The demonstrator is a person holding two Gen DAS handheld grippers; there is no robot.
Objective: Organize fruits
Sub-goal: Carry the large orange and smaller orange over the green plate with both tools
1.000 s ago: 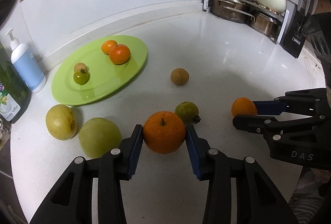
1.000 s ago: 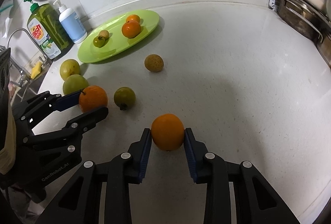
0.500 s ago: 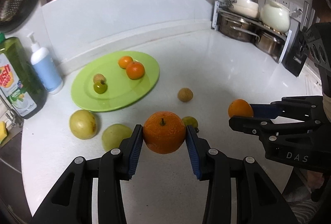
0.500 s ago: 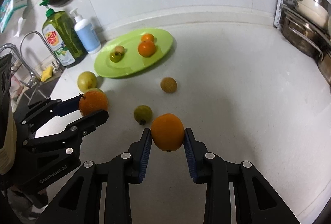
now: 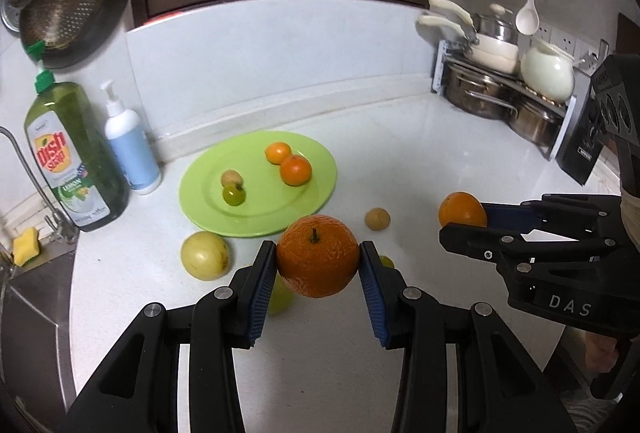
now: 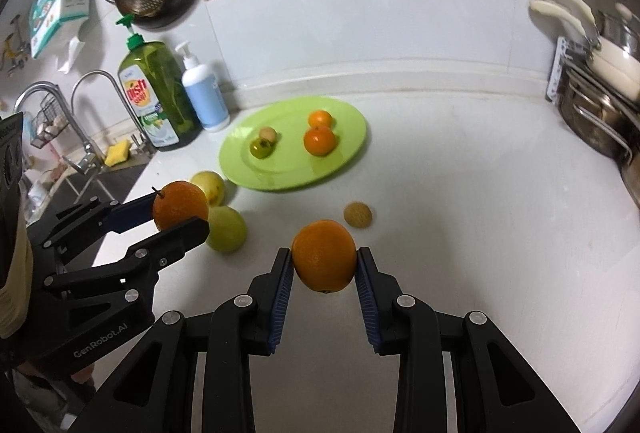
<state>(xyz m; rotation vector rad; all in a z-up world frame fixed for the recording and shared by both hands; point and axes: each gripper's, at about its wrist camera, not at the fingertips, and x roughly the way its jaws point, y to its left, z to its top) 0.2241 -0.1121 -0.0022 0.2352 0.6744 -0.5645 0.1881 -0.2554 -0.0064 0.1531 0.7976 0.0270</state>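
My left gripper (image 5: 318, 265) is shut on a large orange with a stem (image 5: 318, 256), held above the white counter; the same orange (image 6: 180, 205) shows at the left of the right wrist view. My right gripper (image 6: 324, 265) is shut on a smaller smooth orange (image 6: 324, 256), also off the counter, seen too as the small orange (image 5: 462, 209). Behind them lies a green plate (image 5: 320, 161) carrying two small oranges (image 5: 295, 169), a small green fruit (image 5: 234, 195) and a small tan one (image 5: 231, 177).
On the counter lie a yellow fruit (image 5: 205, 260), a pale green fruit (image 6: 226, 229), a small brown fruit (image 5: 377, 219) and a green one half hidden behind my left fingers. Dish soap (image 5: 72, 157) and a pump bottle (image 5: 130, 153) stand left by the sink; pots (image 5: 480, 93) back right.
Both grippers have risen from the counter with their oranges still gripped. The views have tilted up, so the wall, cabinets and sink now show.
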